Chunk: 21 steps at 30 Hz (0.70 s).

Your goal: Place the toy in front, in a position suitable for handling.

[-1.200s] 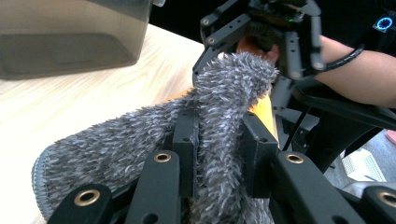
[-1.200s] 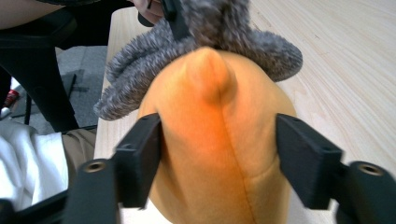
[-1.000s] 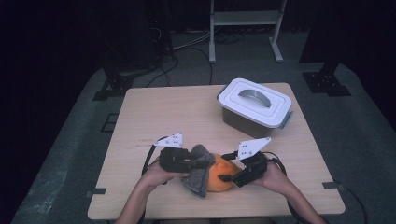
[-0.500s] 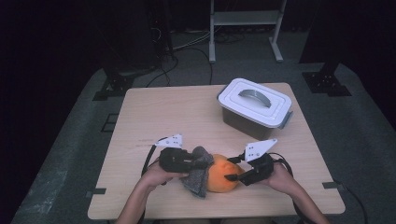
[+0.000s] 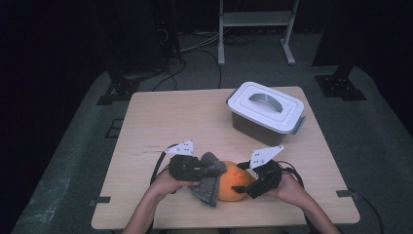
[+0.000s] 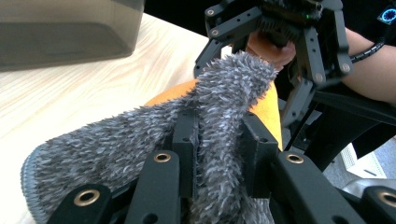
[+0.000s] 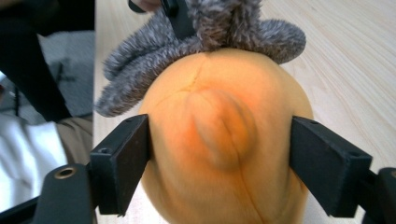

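Two hand-held grippers: left (image 6: 217, 154) pinches grey cloth (image 6: 116, 144), right (image 7: 219, 158) flanks orange fruit (image 7: 224, 140), jaws just opening.

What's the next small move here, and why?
Probably draw the grey cloth, pinched in the left gripper, a little across the orange fruit. The right gripper has just been opening; its jaws flank the fruit, one pad touching, one slightly off, so re-close first.
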Available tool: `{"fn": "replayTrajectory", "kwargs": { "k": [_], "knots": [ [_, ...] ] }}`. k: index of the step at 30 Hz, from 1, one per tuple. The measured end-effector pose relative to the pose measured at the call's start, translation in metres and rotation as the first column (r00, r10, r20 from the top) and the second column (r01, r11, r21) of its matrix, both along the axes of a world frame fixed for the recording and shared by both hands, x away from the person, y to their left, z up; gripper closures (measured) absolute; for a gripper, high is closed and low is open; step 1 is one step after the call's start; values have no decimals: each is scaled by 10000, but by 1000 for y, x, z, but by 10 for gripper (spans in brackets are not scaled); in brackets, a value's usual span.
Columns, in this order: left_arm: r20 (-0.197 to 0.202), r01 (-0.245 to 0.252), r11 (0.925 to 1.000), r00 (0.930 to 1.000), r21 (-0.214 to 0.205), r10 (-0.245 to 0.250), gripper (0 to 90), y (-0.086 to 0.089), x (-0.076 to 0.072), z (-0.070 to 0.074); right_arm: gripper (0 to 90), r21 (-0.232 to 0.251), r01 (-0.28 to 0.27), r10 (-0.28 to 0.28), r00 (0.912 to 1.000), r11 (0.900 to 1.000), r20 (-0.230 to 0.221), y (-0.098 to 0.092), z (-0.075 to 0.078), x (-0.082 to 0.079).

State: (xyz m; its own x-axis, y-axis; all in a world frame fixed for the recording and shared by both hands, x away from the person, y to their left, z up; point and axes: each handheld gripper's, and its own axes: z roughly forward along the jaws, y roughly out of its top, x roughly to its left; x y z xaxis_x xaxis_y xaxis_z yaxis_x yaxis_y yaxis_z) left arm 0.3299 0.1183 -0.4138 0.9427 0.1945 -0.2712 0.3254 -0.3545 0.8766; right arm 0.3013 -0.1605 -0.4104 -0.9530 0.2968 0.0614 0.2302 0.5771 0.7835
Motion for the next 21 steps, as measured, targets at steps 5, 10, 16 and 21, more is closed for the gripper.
{"fn": "replayTrajectory", "kwargs": {
  "k": [5, 10, 16, 21],
  "knots": [
    [-89, 5, 9999, 10000, -114, -7, 706, 3, 2, 0, 348, 1, -16, 16, 10000, 10000, -9, 0, -4, 3],
    [-93, 49, 9990, 9999, -446, -53, 706, 8, 2, 6, 487, 191, -434, 423, 9976, 9989, 551, -1, -2, 1],
    [49, 205, 9967, 9998, -790, -202, 706, 8, -1, 15, 499, 535, -1097, 1061, 9922, 9925, 661, 6, 0, 4],
    [98, 327, 9962, 9994, -809, -320, 706, 6, -3, 16, 492, 450, -1526, 1484, 9851, 9873, 867, 15, -1, 3]
  ]
}}
